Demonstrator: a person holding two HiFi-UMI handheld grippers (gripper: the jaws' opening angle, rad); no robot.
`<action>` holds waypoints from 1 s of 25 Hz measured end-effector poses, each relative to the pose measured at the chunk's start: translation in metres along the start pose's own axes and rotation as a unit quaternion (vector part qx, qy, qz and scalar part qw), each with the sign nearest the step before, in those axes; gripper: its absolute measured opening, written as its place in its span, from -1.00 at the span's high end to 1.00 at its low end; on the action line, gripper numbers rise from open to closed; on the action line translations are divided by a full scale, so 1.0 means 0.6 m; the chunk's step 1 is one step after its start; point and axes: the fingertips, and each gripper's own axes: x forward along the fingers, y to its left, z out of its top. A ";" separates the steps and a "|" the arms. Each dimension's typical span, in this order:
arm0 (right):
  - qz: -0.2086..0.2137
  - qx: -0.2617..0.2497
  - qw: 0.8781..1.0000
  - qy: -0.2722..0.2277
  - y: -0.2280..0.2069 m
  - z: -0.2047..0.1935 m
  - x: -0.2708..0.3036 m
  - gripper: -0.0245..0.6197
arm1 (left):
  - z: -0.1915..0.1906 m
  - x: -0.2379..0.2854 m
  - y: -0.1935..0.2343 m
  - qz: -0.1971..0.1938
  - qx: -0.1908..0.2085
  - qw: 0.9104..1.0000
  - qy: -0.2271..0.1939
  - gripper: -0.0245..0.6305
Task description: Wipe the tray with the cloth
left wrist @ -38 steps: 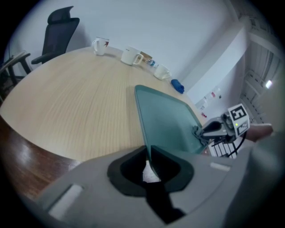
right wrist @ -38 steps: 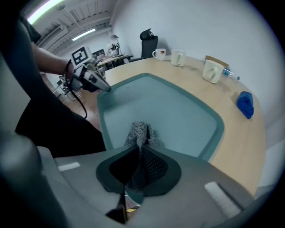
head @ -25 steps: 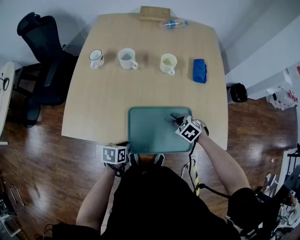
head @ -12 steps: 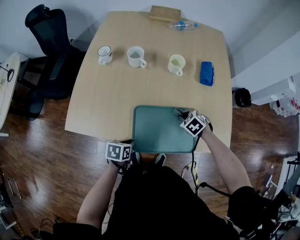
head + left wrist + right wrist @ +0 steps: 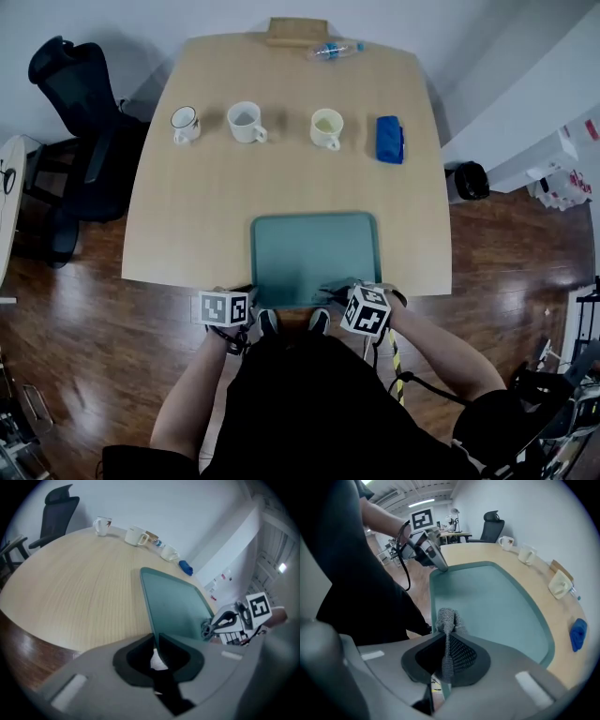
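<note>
overhead view of a pale wooden table [image 5: 206, 206] with a teal tray [image 5: 314, 244] lying flat at its near edge, just in front of a seated person in black. along the far side stand 3 cups in a row [image 5: 247, 121], with a small blue folded item [image 5: 389, 139] to their right and a plastic bottle [image 5: 333, 49] lying at the far edge.

the left gripper [image 5: 251, 292] sits at the tray's near left corner. its jaws are almost together, pinched on the tray's rim, apparently to steady it. it is in the same place as 1 second ago.

the right gripper [image 5: 335, 291] has its jaws drawn in tight on a grey mesh cloth [image 5: 446, 620]; a tuft of the cloth sticks out past the tips, down by the tray's near edge. this gripper is what has changed. 1 second ago it was further up the tray's right side, and half a second ago it was near the far right corner. now it is down at the near rim, right of centre, so the cloth has been pulled towards the person along the right part of the tray.

that looks like 1 wiping stroke just ending. the tray's surface looks plain and even, with no mark or spill to be seen, so how much wiping is left cannot be told. the left and middle of the tray would likely be next.
</note>
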 end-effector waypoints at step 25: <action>-0.110 0.044 0.993 0.029 -0.271 0.064 0.004 0.84 | -0.002 0.001 -0.003 -0.007 -0.001 1.000 0.002 0.80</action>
